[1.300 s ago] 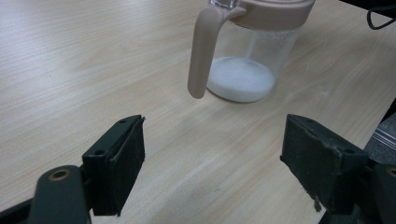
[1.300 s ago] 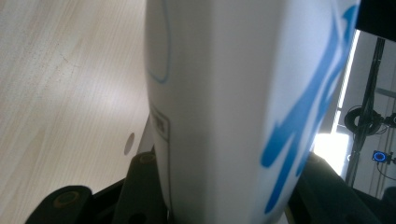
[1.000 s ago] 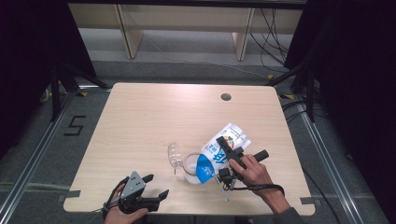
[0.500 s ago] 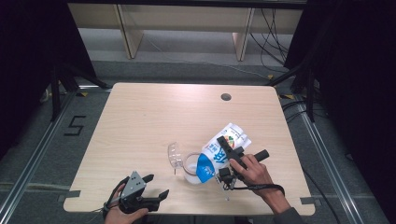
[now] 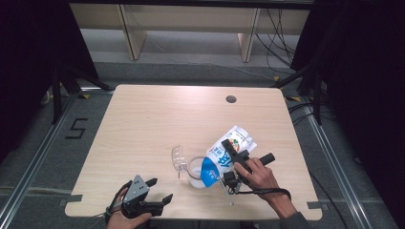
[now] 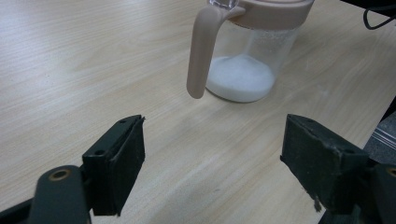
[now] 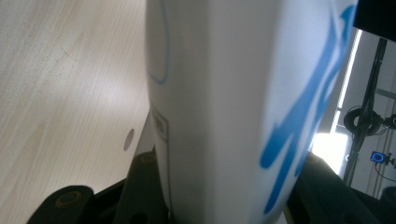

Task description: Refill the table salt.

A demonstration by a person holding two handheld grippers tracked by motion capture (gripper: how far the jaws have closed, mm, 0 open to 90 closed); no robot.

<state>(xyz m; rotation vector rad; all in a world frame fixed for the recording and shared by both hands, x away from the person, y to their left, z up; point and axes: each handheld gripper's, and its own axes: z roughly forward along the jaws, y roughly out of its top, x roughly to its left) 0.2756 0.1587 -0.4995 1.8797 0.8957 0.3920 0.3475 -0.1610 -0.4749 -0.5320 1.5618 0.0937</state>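
Here the white-and-blue bag [image 5: 224,155] tilts mouth-down over the jug [image 5: 195,170], clamped in the right gripper [image 5: 232,157]; the left gripper [image 5: 157,191] rests near the jug, jaws wide and empty.

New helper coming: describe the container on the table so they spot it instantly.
On the light wooden table, look near the front edge, under the tilted white-and-blue pouch. There stands a clear jug with a beige handle and rim, white powder heaped in its bottom.
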